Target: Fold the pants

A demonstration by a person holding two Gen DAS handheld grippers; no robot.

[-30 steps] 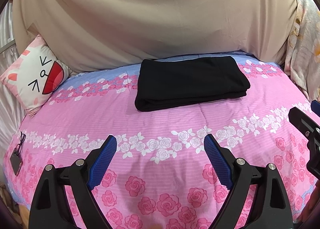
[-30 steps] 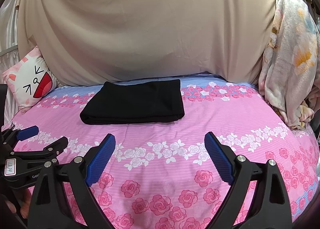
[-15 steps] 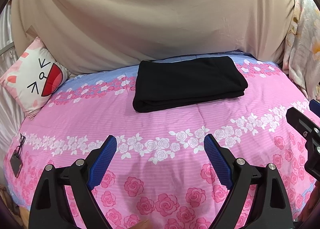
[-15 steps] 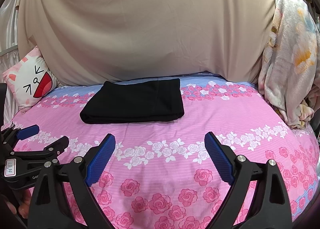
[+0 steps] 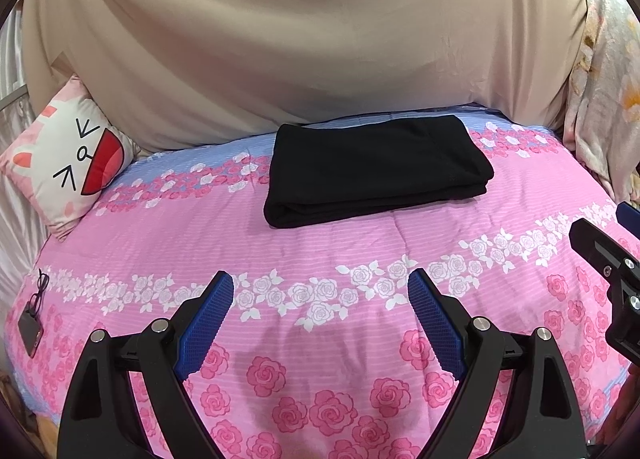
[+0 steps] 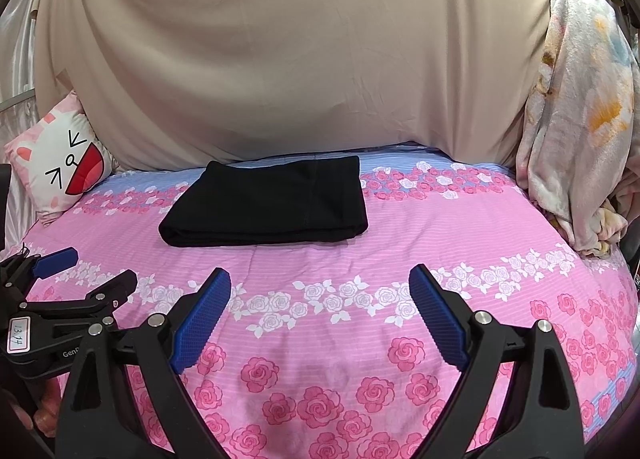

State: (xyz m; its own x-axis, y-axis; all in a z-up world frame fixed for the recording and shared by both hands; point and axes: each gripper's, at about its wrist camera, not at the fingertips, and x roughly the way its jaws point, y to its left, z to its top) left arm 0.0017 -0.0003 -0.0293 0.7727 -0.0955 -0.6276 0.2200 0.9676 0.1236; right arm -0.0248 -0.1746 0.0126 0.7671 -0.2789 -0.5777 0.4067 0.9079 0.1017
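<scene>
The black pants (image 5: pixel 376 169) lie folded into a flat rectangle at the far side of the pink floral bed; they also show in the right wrist view (image 6: pixel 268 205). My left gripper (image 5: pixel 320 291) is open and empty, held above the bed's near part, well short of the pants. My right gripper (image 6: pixel 320 287) is open and empty too, likewise short of the pants. The left gripper also shows at the left edge of the right wrist view (image 6: pixel 86 271), and part of the right gripper shows at the right edge of the left wrist view.
A cat-face cushion (image 5: pixel 68 163) leans at the far left. A beige cloth (image 5: pixel 312 31) covers the back. A floral blanket (image 6: pixel 576 119) hangs at the right. A small dark device with glasses (image 5: pixel 30 323) lies at the bed's left edge.
Both grippers stay open and have drawn back slightly; the pants lie unmoved on the bed.
</scene>
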